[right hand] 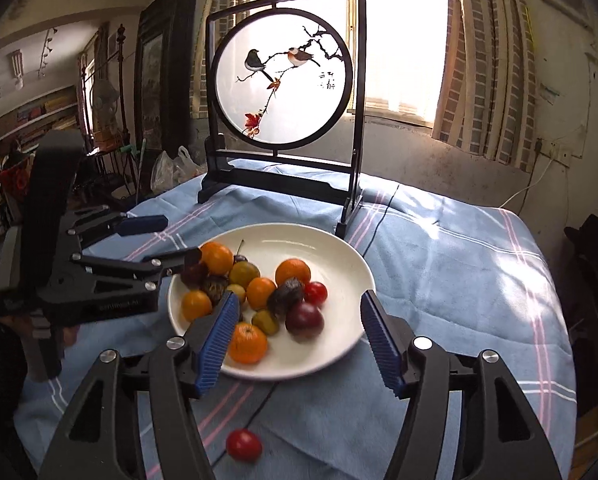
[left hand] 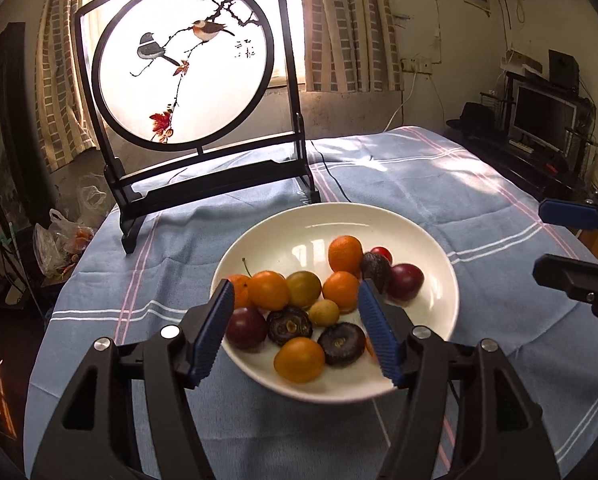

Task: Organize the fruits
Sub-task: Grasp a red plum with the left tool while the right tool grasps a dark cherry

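Observation:
A white bowl [left hand: 431, 248] on the blue cloth holds several fruits: oranges [left hand: 345, 254], dark plums [left hand: 406, 282], a small red tomato [left hand: 382, 253] and dark wrinkled fruits [left hand: 341, 343]. My left gripper [left hand: 295, 330] is open and empty, its jaws over the bowl's near rim. In the right wrist view the bowl [right hand: 339, 248] lies ahead of my right gripper [right hand: 297, 336], which is open and empty over the bowl's near side. A loose red tomato [right hand: 243, 445] lies on the cloth below the right gripper. The left gripper [right hand: 155, 264] shows at the bowl's left edge.
A dark framed round bird screen [left hand: 187, 76] stands on the table behind the bowl. A thin black cable [right hand: 379, 216] runs across the cloth under the bowl. Plastic bags [left hand: 59, 240] sit past the table's left edge. A monitor [left hand: 543, 116] stands at the right.

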A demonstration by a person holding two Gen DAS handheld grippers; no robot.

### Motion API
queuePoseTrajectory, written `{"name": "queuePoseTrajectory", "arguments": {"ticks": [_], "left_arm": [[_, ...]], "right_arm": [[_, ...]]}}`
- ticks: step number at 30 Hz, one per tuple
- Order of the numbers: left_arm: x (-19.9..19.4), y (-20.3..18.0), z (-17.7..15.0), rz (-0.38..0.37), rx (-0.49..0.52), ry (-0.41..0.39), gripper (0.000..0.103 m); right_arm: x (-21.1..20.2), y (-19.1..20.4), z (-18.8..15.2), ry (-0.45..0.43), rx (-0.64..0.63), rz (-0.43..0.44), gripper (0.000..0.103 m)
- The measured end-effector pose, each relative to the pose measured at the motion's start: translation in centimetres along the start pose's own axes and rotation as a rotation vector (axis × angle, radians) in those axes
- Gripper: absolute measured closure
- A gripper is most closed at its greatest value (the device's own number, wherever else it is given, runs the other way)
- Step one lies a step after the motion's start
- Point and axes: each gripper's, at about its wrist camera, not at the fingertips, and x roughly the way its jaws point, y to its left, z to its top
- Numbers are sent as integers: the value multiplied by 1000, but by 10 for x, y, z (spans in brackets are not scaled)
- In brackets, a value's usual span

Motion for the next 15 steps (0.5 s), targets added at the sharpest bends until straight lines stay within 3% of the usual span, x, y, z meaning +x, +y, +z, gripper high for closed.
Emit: {"name": "queuePoseTrajectory", "arguments": {"ticks": [7, 12, 15], "left_arm": [[-23, -53, -61, -109, 124, 95, 37], [-15, -90, -72, -159, 159, 146, 37], [-4, -107, -66, -161, 178, 159, 37]], "right_arm": [[-11, 28, -94, 225, -41, 32, 38], [5, 38, -111, 285, -39, 30, 41], [13, 35, -113, 319, -31, 35, 61]]}}
